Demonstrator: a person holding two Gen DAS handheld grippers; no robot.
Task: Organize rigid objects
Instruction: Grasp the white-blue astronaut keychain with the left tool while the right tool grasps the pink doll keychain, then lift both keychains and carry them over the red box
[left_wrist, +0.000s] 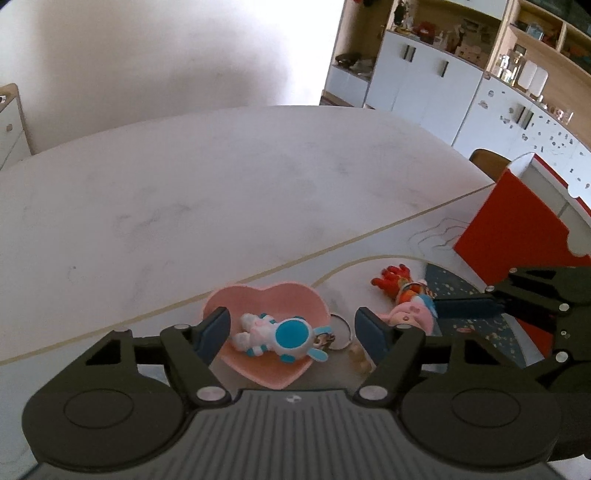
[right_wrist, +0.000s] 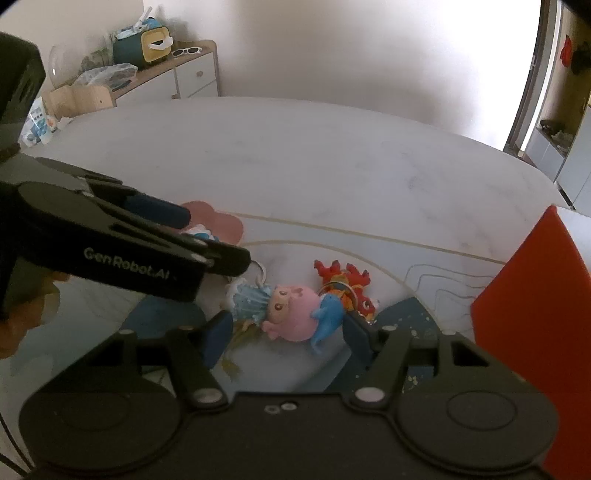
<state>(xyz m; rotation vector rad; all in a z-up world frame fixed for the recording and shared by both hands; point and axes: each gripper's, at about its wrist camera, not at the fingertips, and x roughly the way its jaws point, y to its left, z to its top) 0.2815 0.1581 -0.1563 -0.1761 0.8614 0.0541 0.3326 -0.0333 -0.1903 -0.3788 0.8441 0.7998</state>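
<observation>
The blue-and-white figure (left_wrist: 275, 338) lies on its side in the pink heart-shaped dish (left_wrist: 225, 299), just ahead of the left hand-held gripper (left_wrist: 291, 334) and between its fingers, which stand apart with neither pad touching it. It looks like a small, light, hard moulded toy with a smooth, perhaps slippery skin; the round head is the broadest and firmest place to pinch, the thin ear and limbs the poorest. Its key ring (left_wrist: 340, 332) trails over the dish's rim and may drag or swing.

The pink-headed figure (right_wrist: 291, 314) lies on the surface between the fingers of the right hand-held gripper (right_wrist: 286, 338), also apart and clear of it. Its bulbous head would take the pads best; the blue dolphin (right_wrist: 325, 319) beside it could make the grip skew.

The red dragon-like figure (right_wrist: 345, 282) beyond is partly hidden. A red box (right_wrist: 532, 317) to the right is cut off, so its opening stays unseen. The dish's near wall hides behind the left hand-held gripper's body.
</observation>
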